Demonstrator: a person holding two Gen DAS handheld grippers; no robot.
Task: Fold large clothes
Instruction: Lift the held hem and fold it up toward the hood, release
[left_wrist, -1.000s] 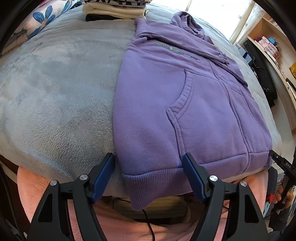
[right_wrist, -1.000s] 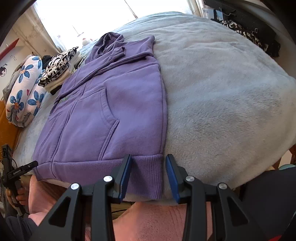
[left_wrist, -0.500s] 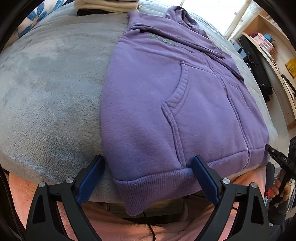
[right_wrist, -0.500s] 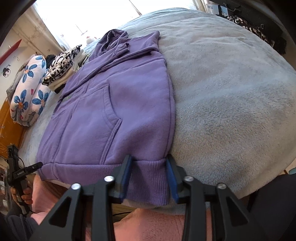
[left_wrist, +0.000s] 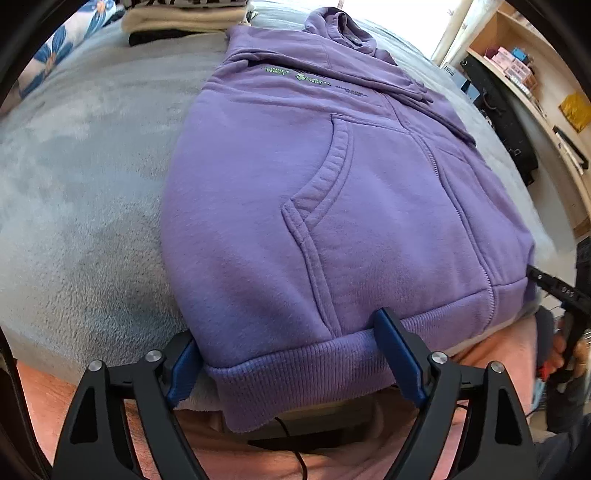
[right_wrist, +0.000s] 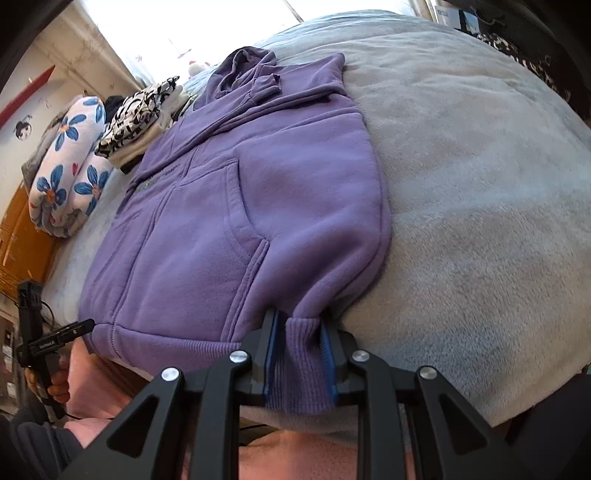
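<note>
Grey plush bed (right_wrist: 480, 184), bright window (right_wrist: 177, 26), wooden shelves (left_wrist: 546, 92)

Grey fleece blanket (left_wrist: 85, 177) spreads ahead of the claw to both sides. Far ahead, left: floral pillow (right_wrist: 70, 166), with a black-and-white patterned garment (right_wrist: 138, 110) on a cream folded stack (left_wrist: 184, 16). Far right of the claw: wooden shelving (left_wrist: 535, 85) holding small boxes; black bag (left_wrist: 506, 125) below.

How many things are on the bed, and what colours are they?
Purple: 1, the hoodie
Blue-flowered white: 1, the pillow
Black-and-white patterned: 1, the folded cloth on top of the pile
Cream: 1, the folded cloth under it
Black: 1, the cloth at the pile's bottom
Total: 5, all on the grey blanket.
</note>
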